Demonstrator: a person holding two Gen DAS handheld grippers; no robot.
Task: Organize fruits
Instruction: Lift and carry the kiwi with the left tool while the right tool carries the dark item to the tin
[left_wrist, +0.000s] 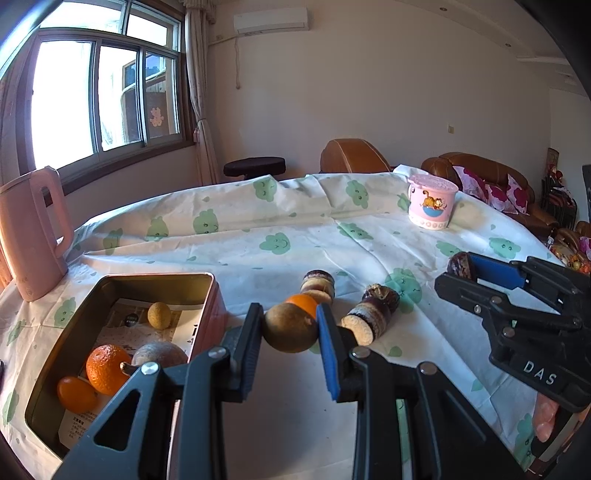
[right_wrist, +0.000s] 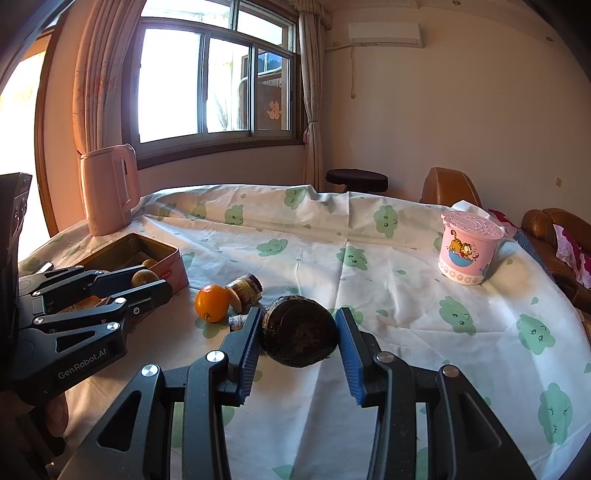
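My left gripper is shut on a round brown fruit, held just right of the open metal tin; it also shows in the right wrist view. The tin holds two oranges, a small brown fruit and another brown fruit. My right gripper is shut on a dark purple-brown piece; in the left wrist view it is at the right. An orange and two cut sugarcane pieces lie on the tablecloth between the grippers.
A pink kettle stands left of the tin. A pink cartoon cup stands far right on the cloud-print cloth. A sofa and a stool stand beyond the table's far edge.
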